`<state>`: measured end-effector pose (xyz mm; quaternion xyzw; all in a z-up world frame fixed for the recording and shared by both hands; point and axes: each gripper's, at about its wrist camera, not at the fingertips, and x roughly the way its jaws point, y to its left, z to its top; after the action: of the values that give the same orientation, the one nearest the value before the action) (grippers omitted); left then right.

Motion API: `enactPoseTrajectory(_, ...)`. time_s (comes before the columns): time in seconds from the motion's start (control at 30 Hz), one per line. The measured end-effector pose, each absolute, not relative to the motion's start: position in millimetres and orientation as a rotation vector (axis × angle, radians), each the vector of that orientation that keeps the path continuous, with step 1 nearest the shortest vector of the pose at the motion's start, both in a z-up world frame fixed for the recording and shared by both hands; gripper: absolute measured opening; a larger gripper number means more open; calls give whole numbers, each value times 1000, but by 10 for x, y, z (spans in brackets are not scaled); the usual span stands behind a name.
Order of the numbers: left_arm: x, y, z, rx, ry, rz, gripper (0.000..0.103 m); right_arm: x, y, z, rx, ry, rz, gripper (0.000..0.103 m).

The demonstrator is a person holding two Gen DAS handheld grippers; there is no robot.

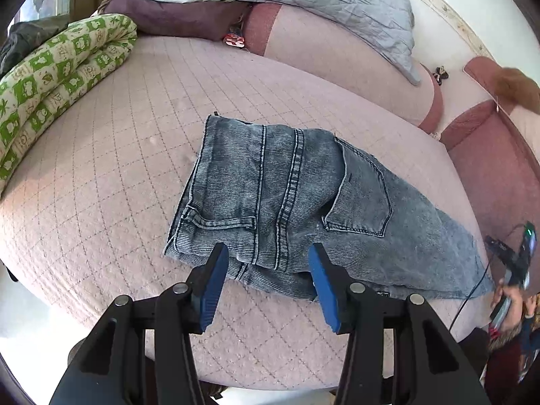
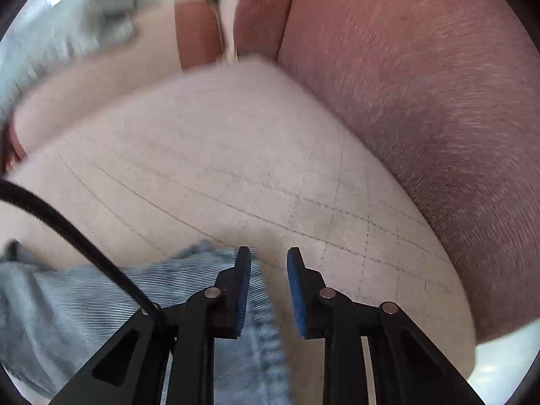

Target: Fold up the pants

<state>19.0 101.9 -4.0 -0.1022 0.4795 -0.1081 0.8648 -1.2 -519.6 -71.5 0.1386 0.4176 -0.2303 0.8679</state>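
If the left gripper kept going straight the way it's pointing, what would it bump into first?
Probably the jeans. The left gripper is open and aims down at their near edge on the bed, with nothing in between. How far off they are is hard to tell.

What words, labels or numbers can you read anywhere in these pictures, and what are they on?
No text can be read in either view.
Green and cream quilt: printed pictures in squares, no legible letters.
Small red and white packet by the pillows: markings too small and blurred to read.
Jeans: no readable label or tag showing.
Right wrist view: motion-blurred, no writing visible.
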Motion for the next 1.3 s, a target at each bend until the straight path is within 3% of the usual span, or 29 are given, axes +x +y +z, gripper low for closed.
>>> enactPoseTrajectory(0.03, 185, 1021, -37, -229, 1006, -222, 48, -98, -5078, -656, 282, 836, -489, 51)
enactPoseTrajectory(0.07, 181, 1023, -34, -245, 1009, -216, 48, -183, -4940, -611, 275, 794, -485, 66)
enactPoseTrajectory(0.13, 170, 1000, -9, -270, 1016, -208, 48, -277, -4571, -571, 265, 717, -406, 74)
enactPoseTrajectory(0.3, 106, 794, 187, -203, 1012, -163, 49, -209, -3893, -812, 212, 685, -287, 74)
enactPoseTrajectory(0.4, 67, 689, 266, -174, 1003, -137, 57, -156, -3749, -974, 207, 735, -232, 74)
enactPoseTrajectory(0.83, 48, 229, 309, -133, 1013, -184, 57, -121, -3438, -1083, 92, 726, -158, 74)
enactPoseTrajectory(1.3, 17, 350, 260, -216, 994, -173, 57, -146, -3353, -1231, 61, 757, -143, 75)
